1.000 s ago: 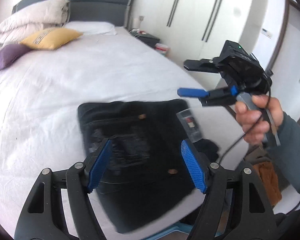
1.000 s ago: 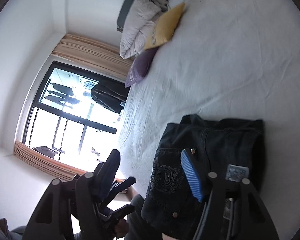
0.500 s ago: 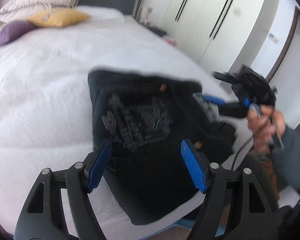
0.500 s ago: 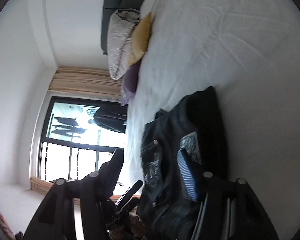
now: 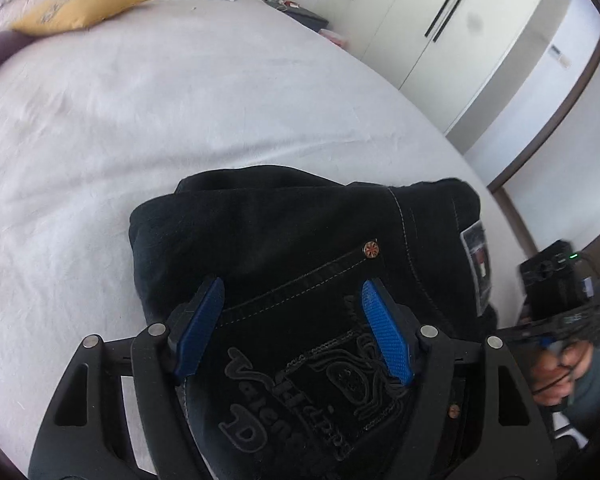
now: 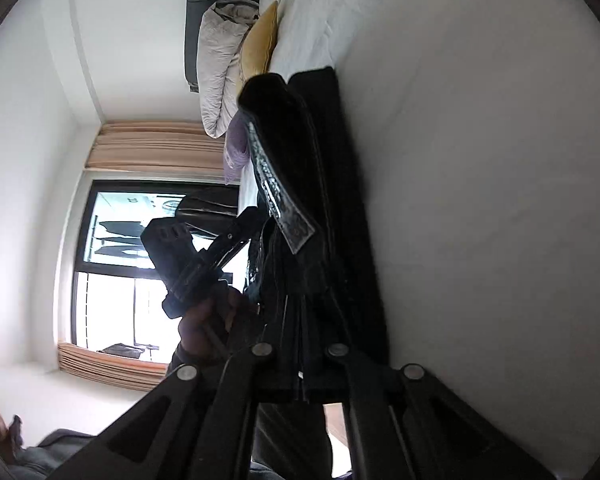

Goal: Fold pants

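- The black pants [image 5: 300, 264] lie folded into a thick bundle on the white bed [image 5: 160, 112], close to its near edge, with an embroidered back pocket facing up.
- The left hand-held gripper [image 5: 292, 328] hangs just over the pants with its 2 blue pads [image 5: 384, 336] spread wide apart. The pocket seam shows between them, and neither pad presses on the cloth.
- The right hand-held gripper [image 6: 300, 364] has just been closing, and its jaws now stand nearly together with a dark edge of the pants [image 6: 296, 152] pinched between them.
- In the right wrist view the pants rise ahead of the jaws as a stack of layers seen edge-on, with a pale label [image 6: 296, 228] hanging from the waistband.
- In the left wrist view the right hand-held gripper [image 5: 560, 304] appears blurred at the right edge of the pants, with a hand [image 5: 560, 368] in a grey sleeve around its handle.
- In the right wrist view the left hand-held gripper [image 6: 196, 256] shows dark against a bright window [image 6: 112, 264], a hand [image 6: 204, 324] around its grip.
- A yellow pillow [image 5: 80, 4] lies at the far end of the bed, well apart from the pants.
- White wardrobe doors [image 5: 420, 20] with dark handles stand beyond the bed.
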The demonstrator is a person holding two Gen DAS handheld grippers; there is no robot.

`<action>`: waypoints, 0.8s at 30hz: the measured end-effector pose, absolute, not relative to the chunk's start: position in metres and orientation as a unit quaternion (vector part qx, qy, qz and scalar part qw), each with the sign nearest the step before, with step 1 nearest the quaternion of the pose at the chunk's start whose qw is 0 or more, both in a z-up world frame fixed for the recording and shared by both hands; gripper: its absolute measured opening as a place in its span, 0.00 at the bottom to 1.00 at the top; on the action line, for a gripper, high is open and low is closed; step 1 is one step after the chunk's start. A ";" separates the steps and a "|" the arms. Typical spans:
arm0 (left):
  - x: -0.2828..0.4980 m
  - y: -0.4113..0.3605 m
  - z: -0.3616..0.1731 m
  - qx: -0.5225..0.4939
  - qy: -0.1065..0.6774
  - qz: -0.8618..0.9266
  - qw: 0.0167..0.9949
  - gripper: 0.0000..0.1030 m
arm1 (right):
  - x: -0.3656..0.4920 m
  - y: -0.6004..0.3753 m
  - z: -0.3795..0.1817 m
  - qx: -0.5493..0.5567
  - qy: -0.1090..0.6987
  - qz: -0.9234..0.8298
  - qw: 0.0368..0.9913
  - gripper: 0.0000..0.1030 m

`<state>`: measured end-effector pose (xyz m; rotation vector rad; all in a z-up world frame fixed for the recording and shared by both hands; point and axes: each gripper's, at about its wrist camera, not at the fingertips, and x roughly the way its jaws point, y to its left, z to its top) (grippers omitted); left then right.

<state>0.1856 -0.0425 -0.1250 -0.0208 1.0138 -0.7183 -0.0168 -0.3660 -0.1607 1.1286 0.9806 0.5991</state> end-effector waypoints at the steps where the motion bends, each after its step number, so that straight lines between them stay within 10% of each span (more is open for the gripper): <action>1: 0.184 -0.043 -0.123 -0.003 0.473 -0.334 0.815 0.68 | -0.018 -0.366 -0.154 0.501 0.439 0.264 0.697 0.13; 3: 0.176 -0.044 -0.110 0.007 0.459 -0.329 0.825 0.68 | -0.019 -0.363 -0.130 0.503 0.414 0.288 0.702 0.61; 4: 0.172 -0.044 -0.103 0.010 0.452 -0.326 0.830 0.68 | -0.016 -0.356 -0.114 0.492 0.399 0.303 0.712 0.66; 11: 0.139 -0.053 -0.106 0.056 0.459 -0.302 0.834 0.68 | 0.005 -0.310 -0.124 0.449 0.442 0.347 0.695 0.68; 14: 0.127 -0.056 -0.113 0.074 0.450 -0.288 0.842 0.68 | 0.008 -0.322 -0.154 0.481 0.448 0.326 0.679 0.36; 16: 0.126 -0.055 -0.114 0.069 0.451 -0.286 0.842 0.68 | 0.003 -0.328 -0.157 0.495 0.441 0.324 0.675 0.36; 24: 0.123 -0.052 -0.116 0.053 0.455 -0.282 0.843 0.68 | -0.001 -0.323 -0.097 0.457 0.400 0.351 0.713 0.71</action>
